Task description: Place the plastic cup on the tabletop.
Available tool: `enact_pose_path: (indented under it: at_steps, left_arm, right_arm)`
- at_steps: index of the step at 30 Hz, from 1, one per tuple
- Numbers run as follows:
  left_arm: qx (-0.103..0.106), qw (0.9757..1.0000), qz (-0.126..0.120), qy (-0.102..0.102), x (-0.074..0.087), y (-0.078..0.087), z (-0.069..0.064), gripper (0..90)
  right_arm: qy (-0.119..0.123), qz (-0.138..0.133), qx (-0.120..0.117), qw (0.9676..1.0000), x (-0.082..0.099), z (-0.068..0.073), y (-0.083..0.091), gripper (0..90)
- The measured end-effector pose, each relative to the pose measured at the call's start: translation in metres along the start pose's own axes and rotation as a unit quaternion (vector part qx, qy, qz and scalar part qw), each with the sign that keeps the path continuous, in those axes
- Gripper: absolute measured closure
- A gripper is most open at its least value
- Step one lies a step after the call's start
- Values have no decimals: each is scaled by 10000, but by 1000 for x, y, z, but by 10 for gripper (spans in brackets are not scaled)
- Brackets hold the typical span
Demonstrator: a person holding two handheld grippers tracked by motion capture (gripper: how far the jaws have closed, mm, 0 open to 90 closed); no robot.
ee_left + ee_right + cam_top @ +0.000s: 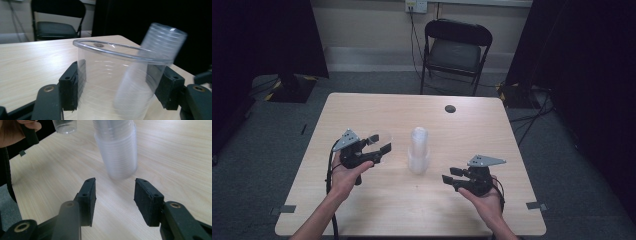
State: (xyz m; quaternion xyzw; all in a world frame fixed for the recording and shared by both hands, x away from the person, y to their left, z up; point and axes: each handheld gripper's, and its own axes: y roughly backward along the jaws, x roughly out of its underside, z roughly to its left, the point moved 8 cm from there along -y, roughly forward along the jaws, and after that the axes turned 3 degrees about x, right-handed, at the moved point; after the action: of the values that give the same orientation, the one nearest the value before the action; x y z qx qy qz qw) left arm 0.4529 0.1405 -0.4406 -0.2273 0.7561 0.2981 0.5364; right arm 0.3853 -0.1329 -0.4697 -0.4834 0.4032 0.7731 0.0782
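Plastic cup (112, 87) pinched in the left gripper (377, 146); right gripper (451, 177) gapes empty at the stack's (418, 150) four o'clock — squeeze harder, it'll crumple.

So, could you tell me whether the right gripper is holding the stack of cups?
No, the right gripper stands open with nothing between its jaws, and the stack of clear plastic cups stands on the table beyond them.
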Motion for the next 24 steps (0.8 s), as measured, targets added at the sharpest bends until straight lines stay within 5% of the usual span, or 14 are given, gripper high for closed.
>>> enact_pose_path:
  at_steps: [20, 24]
  left_arm:
    - [-666, 9977, 121, 101, -4, -36, 39, 329]
    - [-809, 9964, 257, -43, 4, -43, 47, 321]
  right_arm:
    - [-163, -35, 33, 9999, 8, -13, 4, 522]
    - [-160, -47, 51, 9998, 8, -14, 5, 523]
